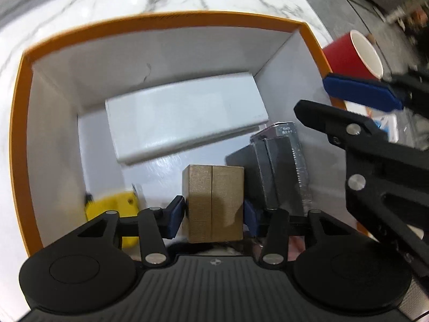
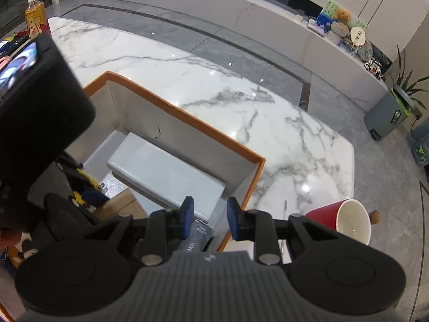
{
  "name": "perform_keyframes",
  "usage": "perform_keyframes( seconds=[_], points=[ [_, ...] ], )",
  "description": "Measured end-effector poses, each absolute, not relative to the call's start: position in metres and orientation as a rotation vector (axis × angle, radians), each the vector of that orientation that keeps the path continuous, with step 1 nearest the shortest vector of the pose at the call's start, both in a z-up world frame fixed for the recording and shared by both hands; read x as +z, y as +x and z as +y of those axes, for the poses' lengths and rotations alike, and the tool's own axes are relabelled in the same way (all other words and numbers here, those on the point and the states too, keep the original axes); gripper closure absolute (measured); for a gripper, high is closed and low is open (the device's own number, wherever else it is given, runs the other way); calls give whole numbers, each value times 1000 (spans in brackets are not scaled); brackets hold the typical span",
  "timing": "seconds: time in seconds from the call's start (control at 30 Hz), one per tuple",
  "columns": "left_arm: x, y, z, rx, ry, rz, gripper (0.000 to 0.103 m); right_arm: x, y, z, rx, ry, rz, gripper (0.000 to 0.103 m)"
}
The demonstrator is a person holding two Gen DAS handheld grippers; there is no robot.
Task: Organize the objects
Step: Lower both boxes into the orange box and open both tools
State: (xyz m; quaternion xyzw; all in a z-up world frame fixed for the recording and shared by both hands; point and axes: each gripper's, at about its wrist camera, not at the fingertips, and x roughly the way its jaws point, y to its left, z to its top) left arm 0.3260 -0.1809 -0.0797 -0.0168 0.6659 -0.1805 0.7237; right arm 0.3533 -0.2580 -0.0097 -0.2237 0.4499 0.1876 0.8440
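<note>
While the left tool (image 1: pixel 214 212) clamps a small tan cardboard box (image 1: pixel 213 204) between its blue pads (image 1: pixel 175 216), it hangs inside the large orange-rimmed box with white inner walls (image 1: pixel 18 112), so the tan box sits low over the white floor near the front wall. Behind it, against the far wall, lies a long flat white rectangular box (image 1: pixel 185 115), tilted a little across the floor. Just right of the tan box stands a grey metallic-looking carton with small printed text on its top flap (image 1: pixel 281 166), close to the right wall. To the left, partly hidden by the tool's arm, a yellow object (image 1: pixel 112 204) lies blurred in the front left corner; its form cannot be told. The right tool (image 2: pixel 209 221) hovers over the orange-rimmed box's near right corner (image 2: pixel 257 171), its blue pads narrowly parted with nothing between them. Outside the big box, on the white marble-veined bench (image 2: pixel 214 86), a red paper cup with white inside (image 2: pixel 346 222) lies tipped toward its side, just right of that tool. A bottle of amber drink (image 2: pixel 34 16) stands at the bench's far left corner.
</note>
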Motion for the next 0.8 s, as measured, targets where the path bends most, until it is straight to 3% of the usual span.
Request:
perform_keyframes(
  seconds=[0.23, 0.43, 0.53, 0.8],
  points=[
    [-83, 328, -158, -399, -182, 1510, 48, -3, 349, -262, 389, -431, 954, 74],
    [-45, 308, -156, -427, -87, 1423, 49, 8, 334, -262, 382, -424, 962, 73],
    [-18, 289, -149, -454, -53, 1355, 49, 19, 326, -265, 371, -396, 969, 65],
    [57, 223, -120, -474, 73, 1055, 49, 56, 276, -267, 369, -266, 933, 56]
  ],
)
